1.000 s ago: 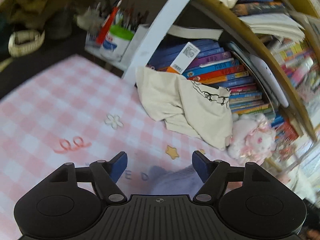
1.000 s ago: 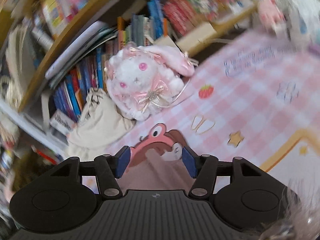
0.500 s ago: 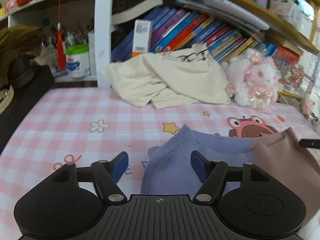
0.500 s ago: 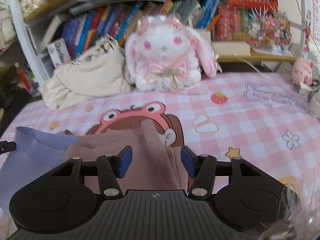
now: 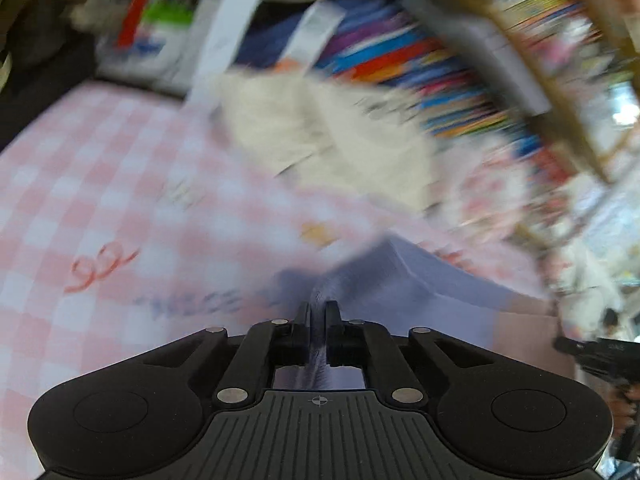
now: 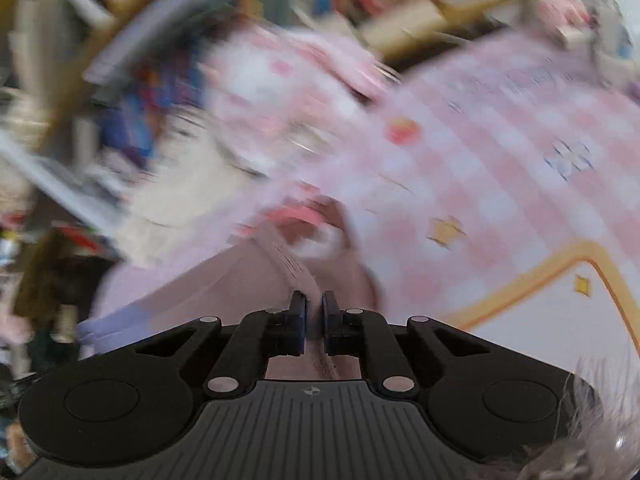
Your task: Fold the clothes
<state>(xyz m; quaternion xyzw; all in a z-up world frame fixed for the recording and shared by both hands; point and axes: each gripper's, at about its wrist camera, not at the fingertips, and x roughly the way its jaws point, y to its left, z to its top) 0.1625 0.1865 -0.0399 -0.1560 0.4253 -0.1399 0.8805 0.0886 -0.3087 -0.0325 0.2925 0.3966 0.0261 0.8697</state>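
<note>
A two-tone garment lies on the pink checked cloth, lavender-blue at one end [image 5: 404, 276] and dusty pink-brown at the other [image 6: 240, 276]. My left gripper [image 5: 318, 312] is shut on a pinched ridge of the lavender part. My right gripper [image 6: 314, 306] is shut on a raised fold of the pink-brown part. Both views are heavily motion-blurred. The lavender end also shows at the left of the right wrist view [image 6: 108, 322].
A cream cloth bag [image 5: 328, 136] lies against the bookshelf [image 5: 400, 52] at the back. A white and pink plush rabbit [image 6: 288, 92] sits by the shelf. The pink checked tablecloth [image 5: 100, 184] spreads left, and in the right wrist view [image 6: 500, 168] right.
Both grippers have gone from open to shut, each pinching the garment. Both cameras have swung and tilted fast, so the current views are blurred.
</note>
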